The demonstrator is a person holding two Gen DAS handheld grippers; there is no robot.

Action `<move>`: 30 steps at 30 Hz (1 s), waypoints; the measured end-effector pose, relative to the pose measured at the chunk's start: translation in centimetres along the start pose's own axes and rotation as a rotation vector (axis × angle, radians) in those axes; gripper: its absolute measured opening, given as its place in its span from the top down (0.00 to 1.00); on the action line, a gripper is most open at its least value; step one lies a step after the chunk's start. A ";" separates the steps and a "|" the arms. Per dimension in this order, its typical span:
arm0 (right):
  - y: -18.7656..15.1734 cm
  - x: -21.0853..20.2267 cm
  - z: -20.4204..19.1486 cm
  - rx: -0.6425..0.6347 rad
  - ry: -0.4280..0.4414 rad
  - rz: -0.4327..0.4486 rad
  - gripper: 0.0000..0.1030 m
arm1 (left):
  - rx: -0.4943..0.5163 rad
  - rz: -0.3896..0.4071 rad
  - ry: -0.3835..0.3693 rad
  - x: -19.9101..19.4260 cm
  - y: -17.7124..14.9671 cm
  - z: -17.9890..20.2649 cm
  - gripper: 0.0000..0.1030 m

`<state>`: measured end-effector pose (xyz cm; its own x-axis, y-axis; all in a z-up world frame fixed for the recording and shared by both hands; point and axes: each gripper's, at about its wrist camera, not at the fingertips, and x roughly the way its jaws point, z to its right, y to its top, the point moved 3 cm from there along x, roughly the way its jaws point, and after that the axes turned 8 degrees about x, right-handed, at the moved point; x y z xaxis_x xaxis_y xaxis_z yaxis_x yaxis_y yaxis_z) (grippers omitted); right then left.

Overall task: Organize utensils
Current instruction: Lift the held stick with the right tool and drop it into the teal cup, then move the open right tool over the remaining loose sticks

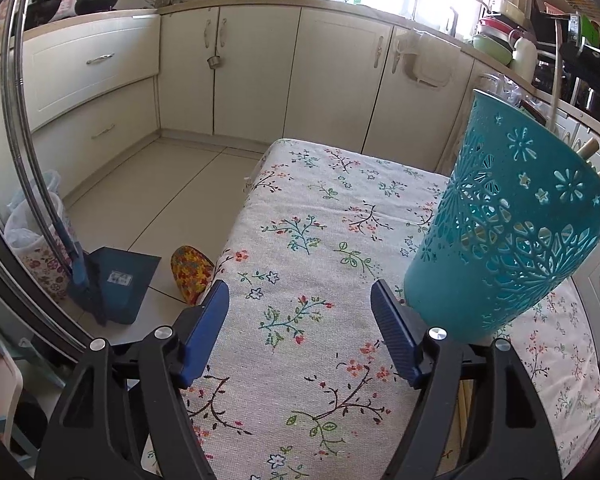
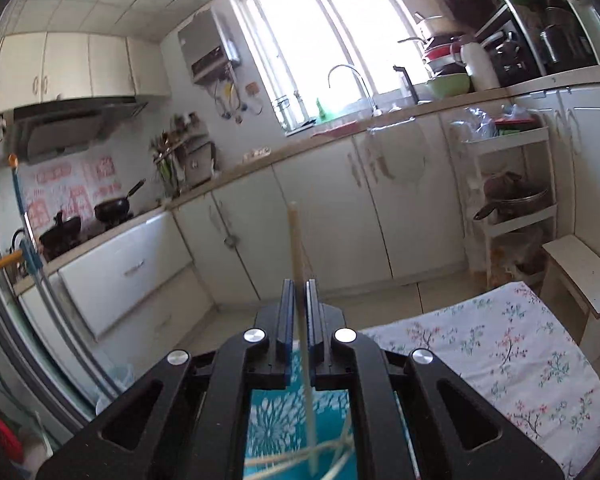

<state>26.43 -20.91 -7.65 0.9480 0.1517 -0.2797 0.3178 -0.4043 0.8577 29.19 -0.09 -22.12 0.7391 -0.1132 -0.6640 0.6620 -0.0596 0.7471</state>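
The worktop, covered in a white cloth printed with small flowers and branches (image 1: 300,216), ends at a far edge short of the cream cabinet doors (image 1: 256,68), with a strip of pale tiled floor (image 1: 172,184) between; its left edge drops to the same floor, where a blue dustpan (image 1: 120,280) and a red-and-yellow patterned slipper (image 1: 190,272) lie close by. The cloth ahead of the left hand-held gripper (image 1: 300,296) is bare, and that gripper hangs low over it with its blue pads spread wide apart, holding nothing. Just to its right stands a teal plastic utensil holder with cut-out flower patterns (image 1: 512,224) (it looks tilted, though the lens may be bending it), with two pale wooden ends (image 1: 588,148) poking above its far rim. The right hand-held gripper (image 2: 299,284) is raised above the holder, pointing out toward the kitchen cabinets, its pads clamped on a thin pale wooden chopstick (image 2: 294,236) that stands upright between them, the lower end reaching down toward the holder's teal opening, where more pale sticks lie crossed.
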 end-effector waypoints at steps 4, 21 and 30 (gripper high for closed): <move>0.1 -4.2 -0.4 -0.031 0.022 0.015 0.82 | -0.002 0.002 0.004 0.0 0.0 0.0 0.30; -16.3 -6.8 5.4 -0.078 -0.164 -0.468 0.66 | -0.006 0.003 0.008 -0.1 0.0 -0.3 0.21; -17.4 -5.1 5.0 -0.098 -0.179 -0.528 0.67 | -0.002 0.001 0.002 0.0 0.0 -0.3 0.19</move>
<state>16.12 -19.17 -23.30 0.6513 0.1519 -0.7434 0.7549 -0.2281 0.6148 29.22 0.22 -22.16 0.7400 -0.1109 -0.6634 0.6616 -0.0580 0.7476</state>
